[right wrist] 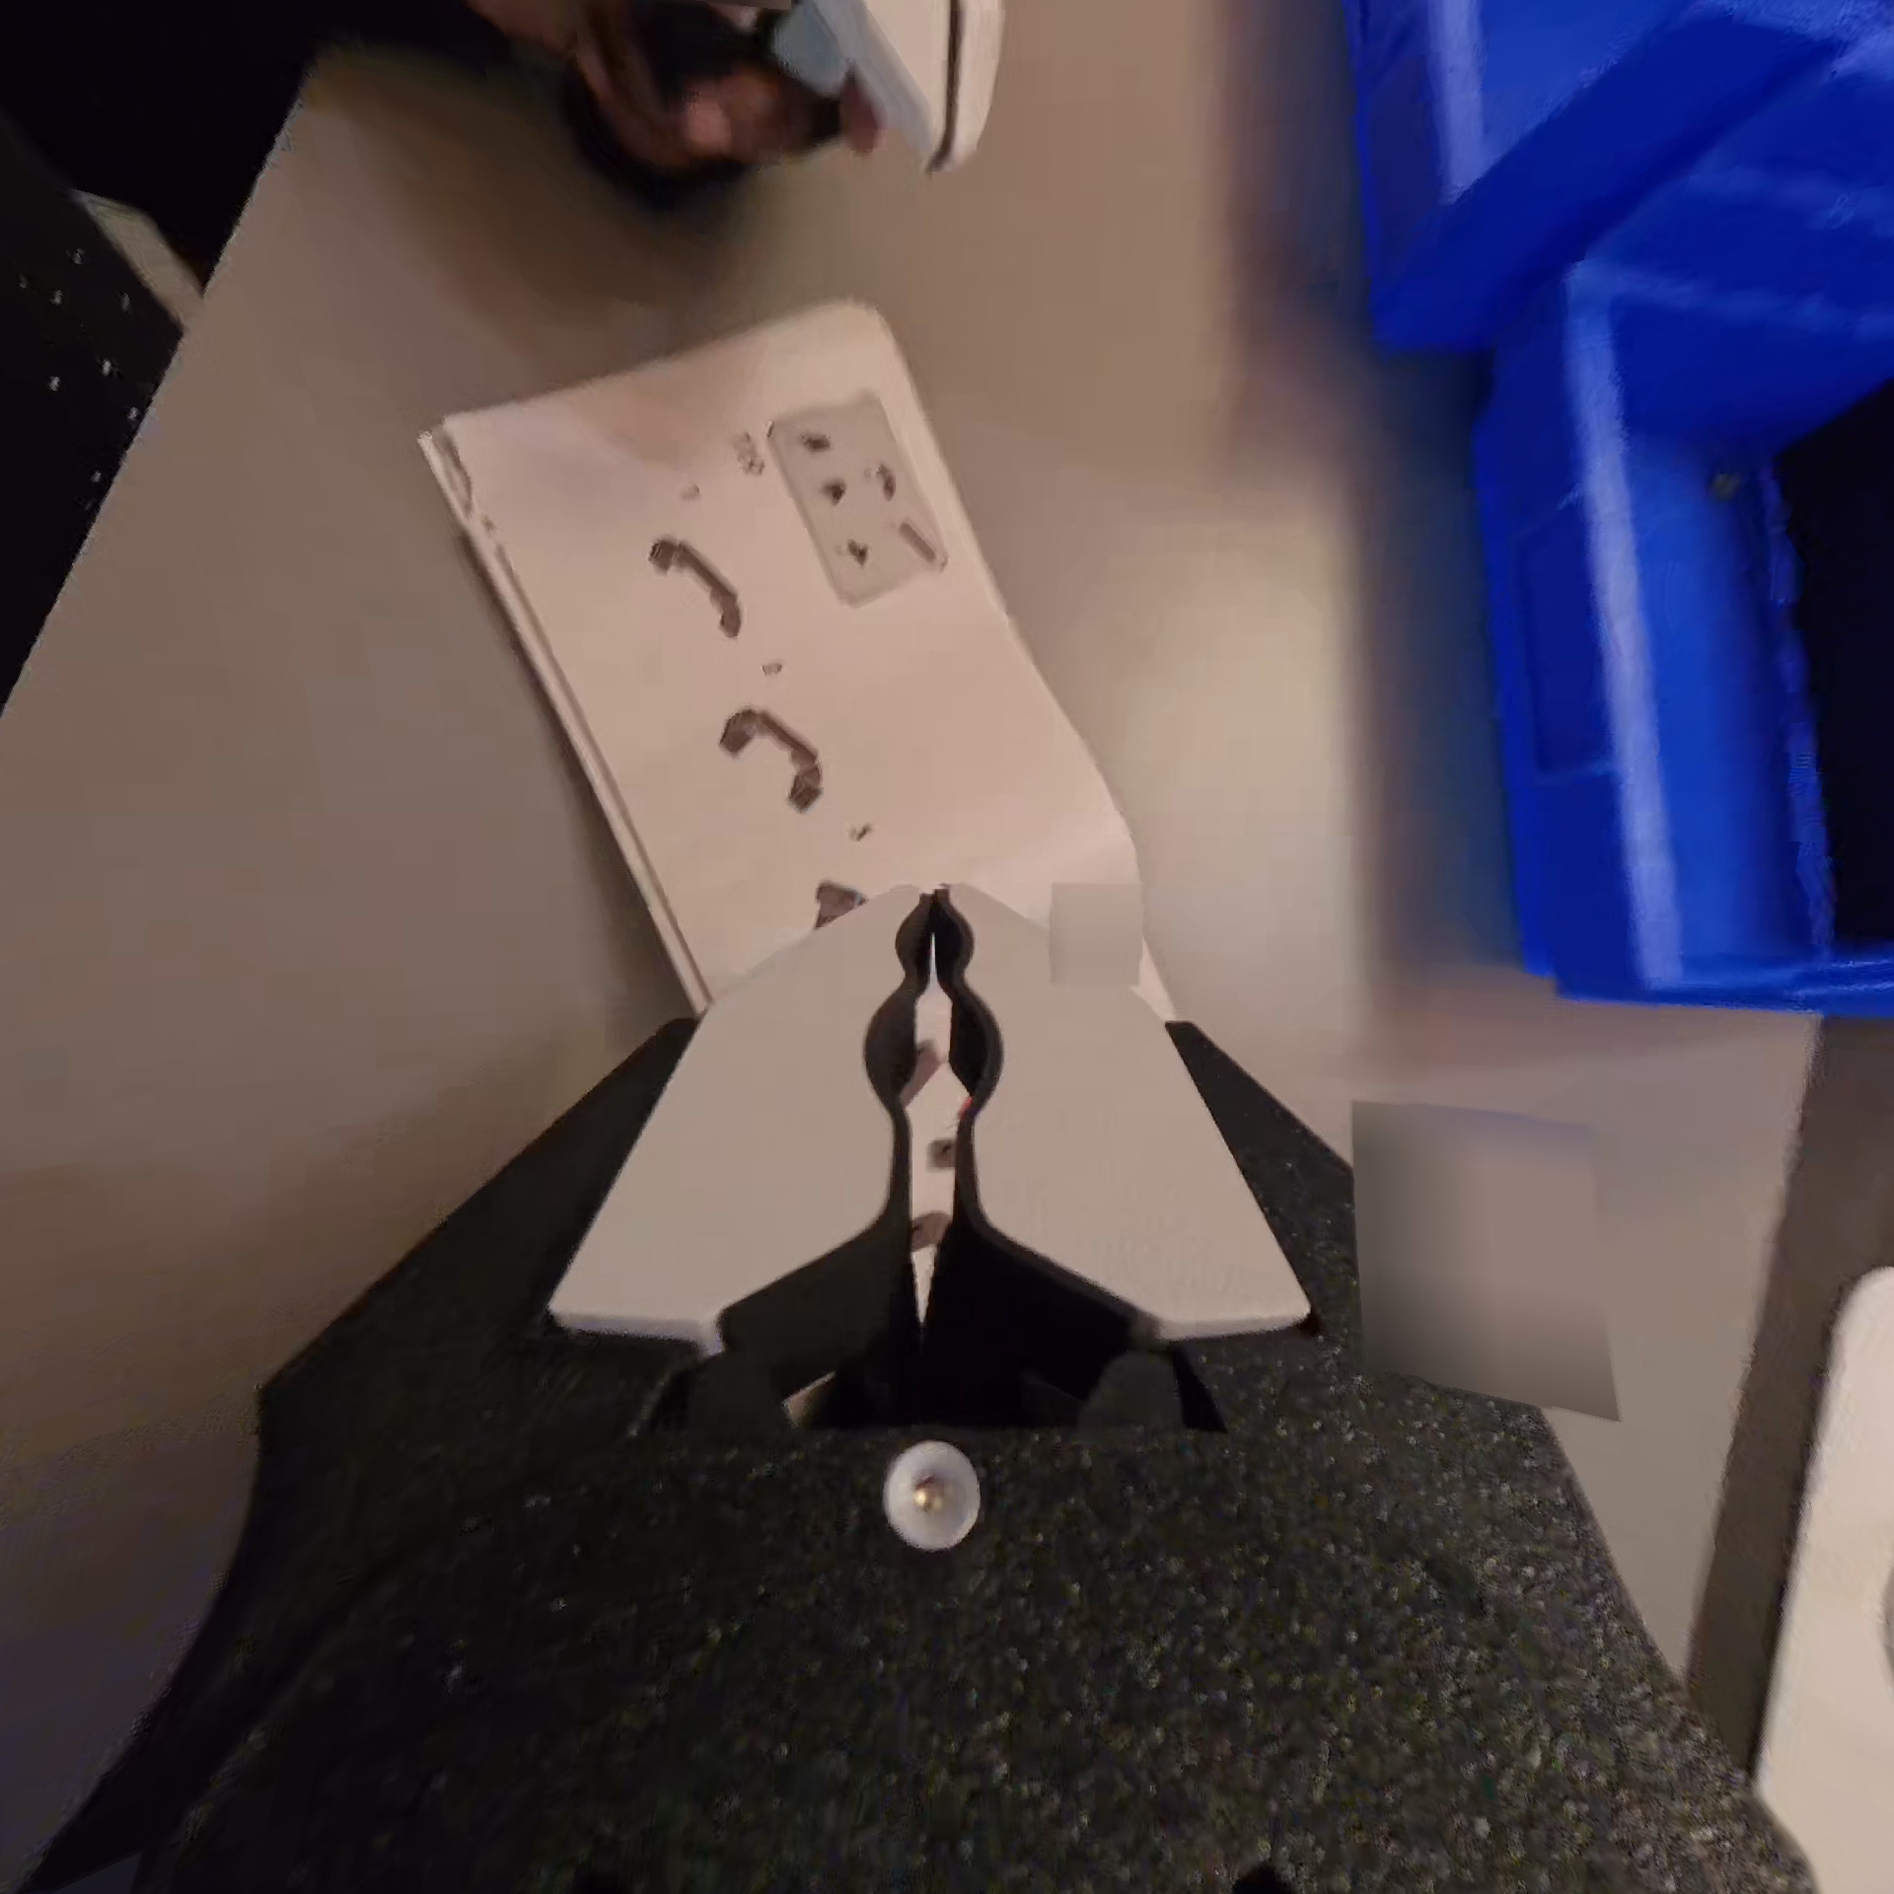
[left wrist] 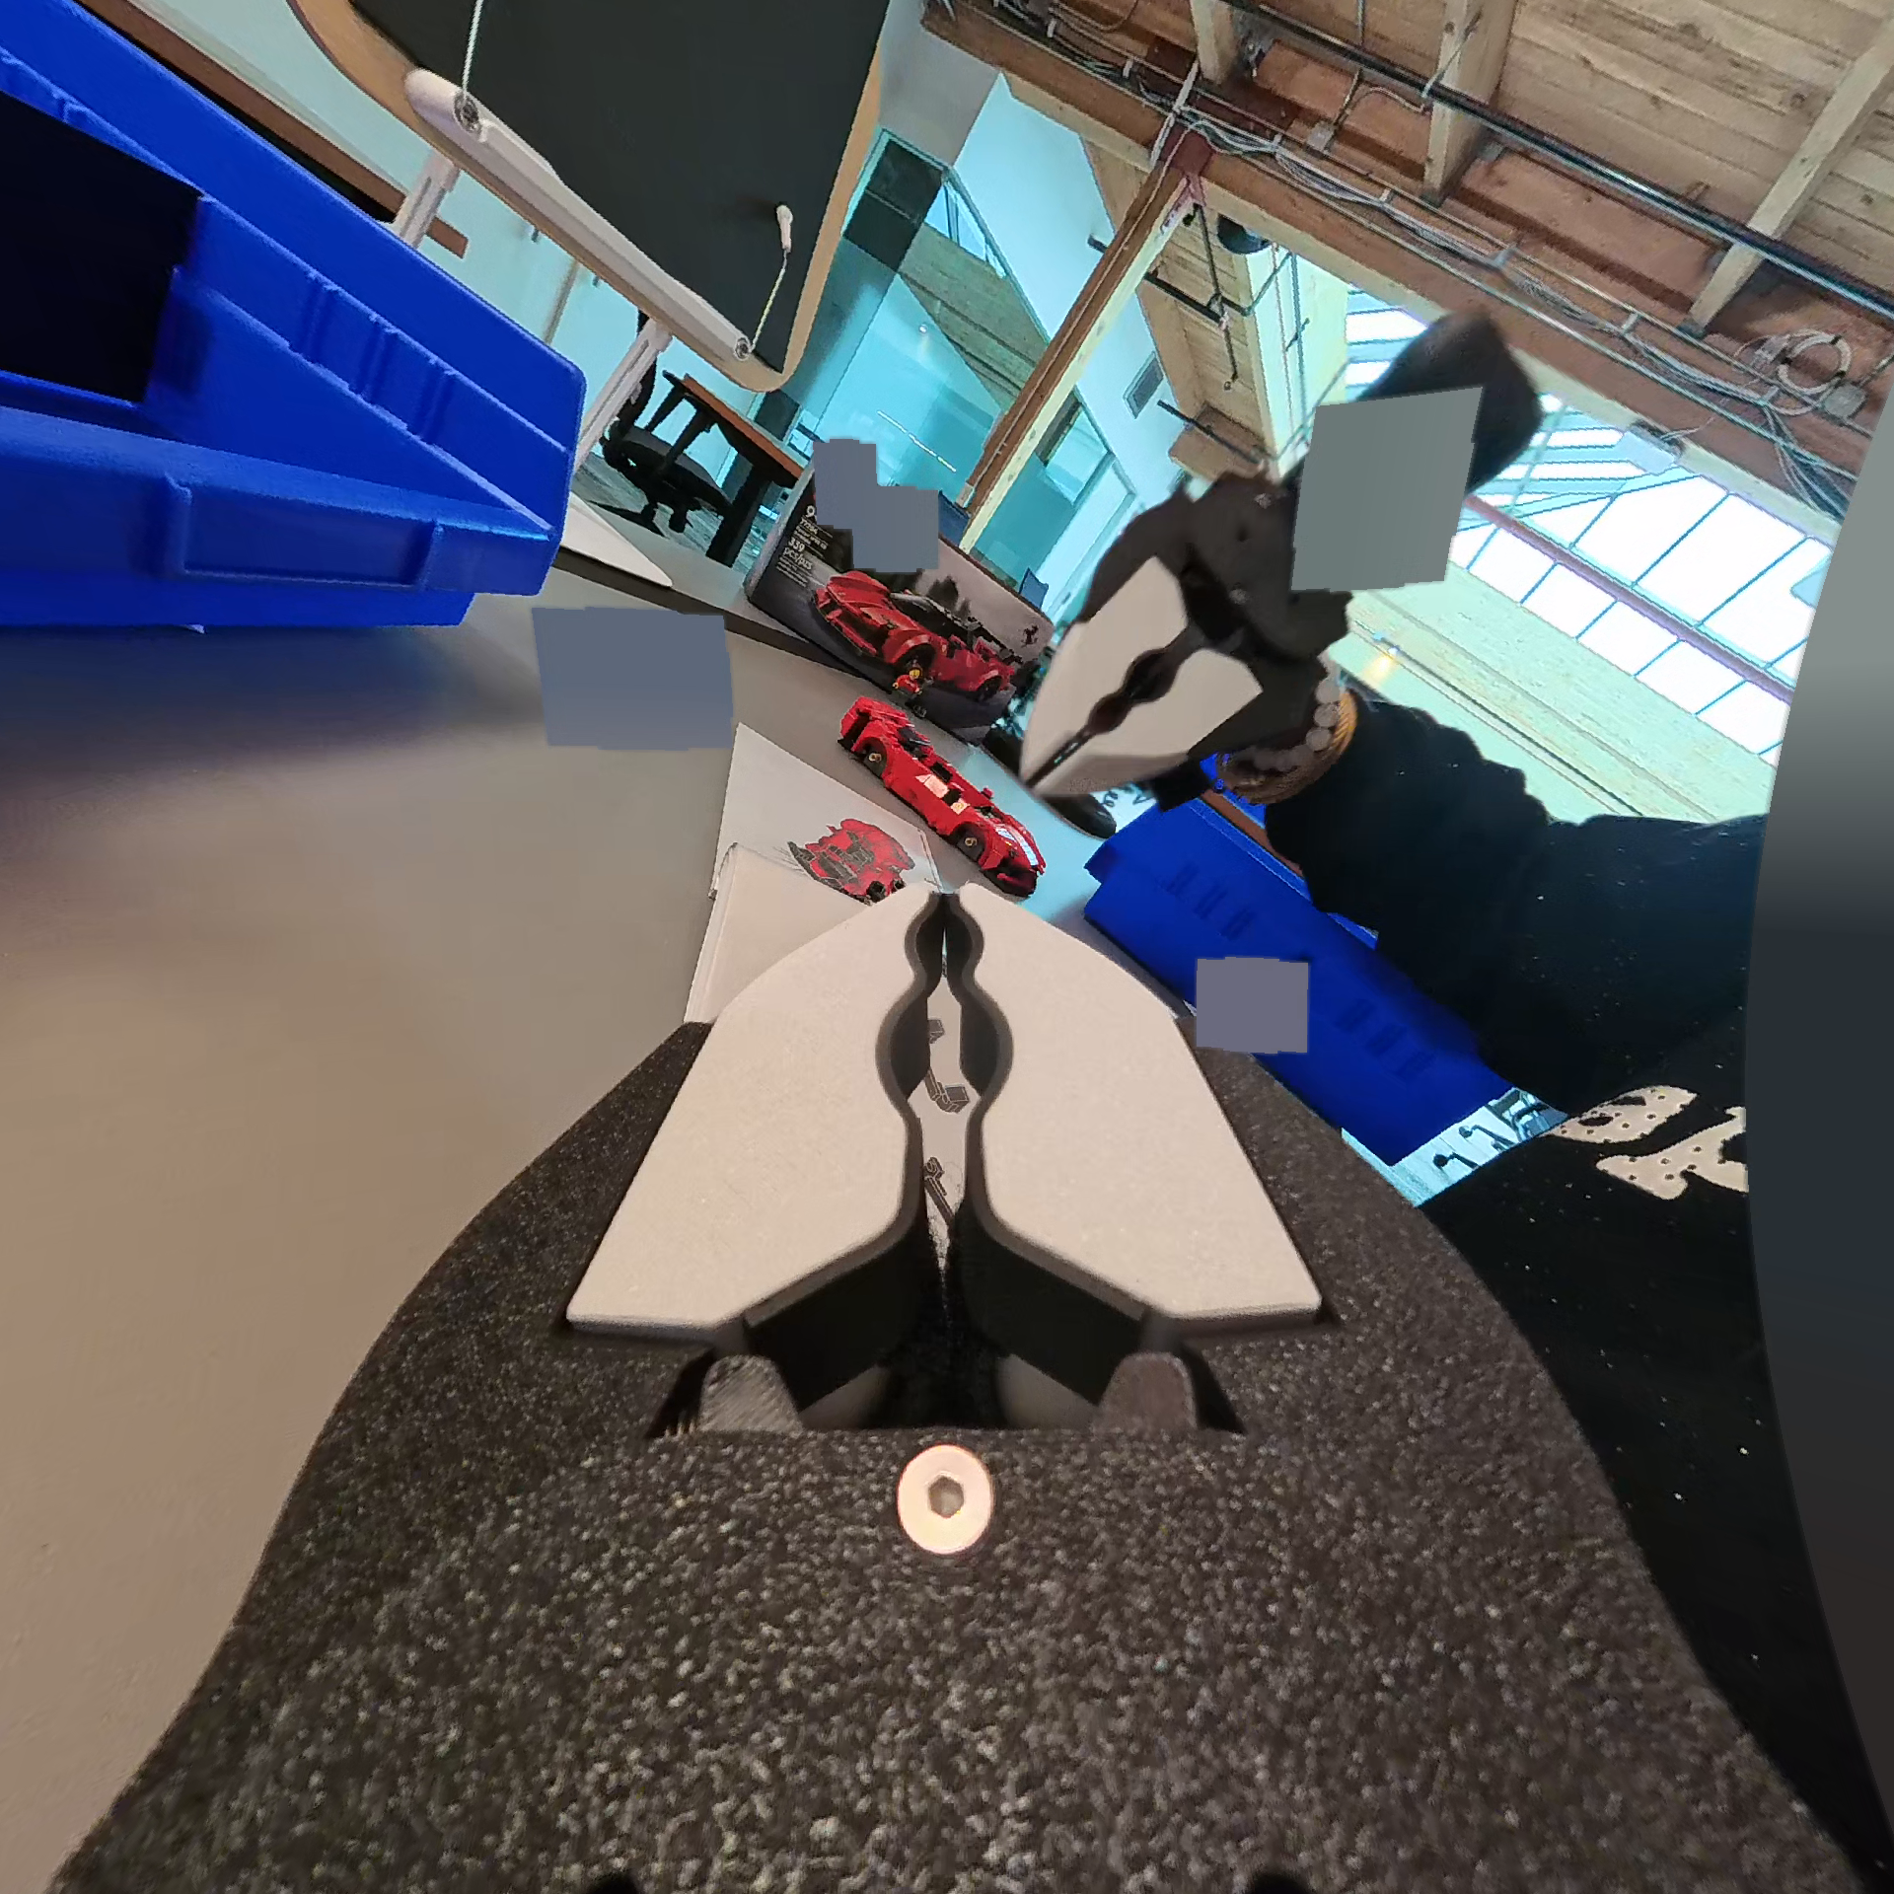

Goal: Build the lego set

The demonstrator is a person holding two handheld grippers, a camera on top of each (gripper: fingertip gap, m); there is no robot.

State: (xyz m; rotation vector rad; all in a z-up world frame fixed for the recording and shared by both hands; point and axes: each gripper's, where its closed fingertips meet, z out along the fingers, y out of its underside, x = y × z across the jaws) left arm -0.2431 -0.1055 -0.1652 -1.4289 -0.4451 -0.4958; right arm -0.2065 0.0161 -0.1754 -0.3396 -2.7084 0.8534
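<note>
here | red lego car (left wrist: pixel 938 794) beyond closed left gripper (left wrist: pixel 944 900) | on table (left wrist: pixel 307 1025)

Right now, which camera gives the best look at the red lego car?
The left wrist view: the red lego car sits sharp on the table beyond the instruction booklet. The right wrist view doesn't show it.

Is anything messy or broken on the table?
Nothing looks broken or spilled. The instruction booklet lies crooked on the table, its far corner curling up a little. The red lego car sits whole beside its box. Both grippers are shut and empty.
</note>
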